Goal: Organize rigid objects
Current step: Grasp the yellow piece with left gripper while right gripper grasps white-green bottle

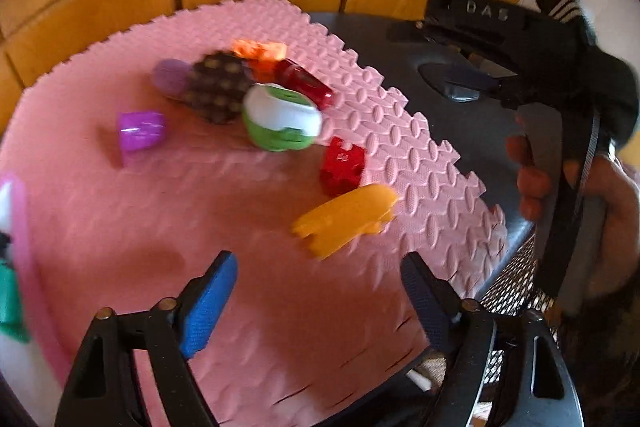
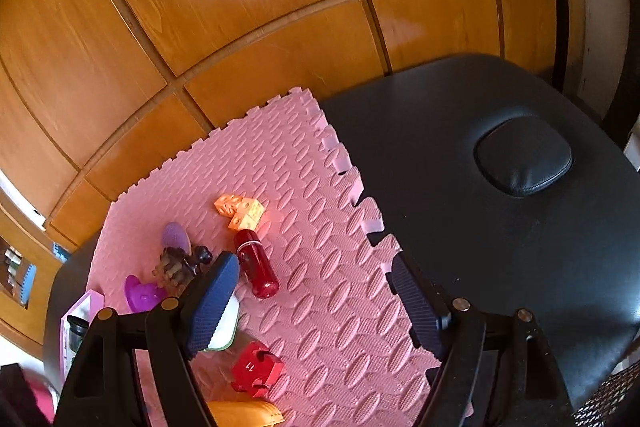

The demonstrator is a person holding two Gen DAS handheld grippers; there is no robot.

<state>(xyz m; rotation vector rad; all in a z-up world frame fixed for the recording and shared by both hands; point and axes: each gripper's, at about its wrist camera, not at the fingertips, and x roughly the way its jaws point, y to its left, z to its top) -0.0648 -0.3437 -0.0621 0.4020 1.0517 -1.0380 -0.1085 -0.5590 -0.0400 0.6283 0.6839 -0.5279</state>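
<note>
Just ahead of the left claw (image 1: 316, 291), whose blue pads stand wide apart with nothing between them, a yellow toy piece (image 1: 346, 219) lies flat on the pink foam mat (image 1: 224, 227), its long axis slanting from lower left to upper right across the claw's line. A red puzzle block (image 1: 342, 167) sits just beyond it. The right claw (image 2: 316, 303) is likewise released and empty, and the yellow piece (image 2: 246, 414) lies low at its left, so the left hand looks better placed.

Pink embossed mat (image 2: 320, 267), red bottle (image 2: 256, 269), orange blocks (image 2: 240, 211) (dotted faces), black tabletop (image 2: 480, 227).
</note>
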